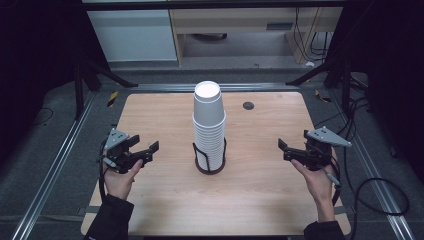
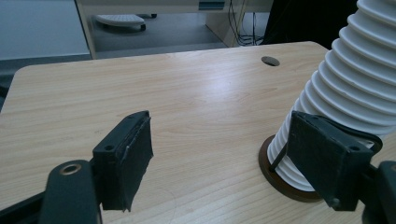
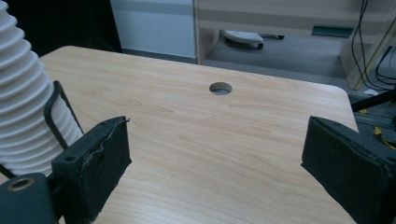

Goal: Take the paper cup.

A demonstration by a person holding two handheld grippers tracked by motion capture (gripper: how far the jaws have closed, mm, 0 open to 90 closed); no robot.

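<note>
Pale wood bench (image 1: 165,200) carries a tall stack of white paper cups (image 1: 209,125) in a black wire holder (image 1: 210,159) at its middle (upright). Left gripper (image 1: 148,150) and right gripper (image 1: 284,149) flank it, well apart from it, fingers spread wide and holding nothing.

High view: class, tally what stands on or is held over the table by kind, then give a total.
Stack of white paper cups: 1
Black wire cup holder: 1
Grippers, left gripper and right gripper: 2
Total: 4
</note>
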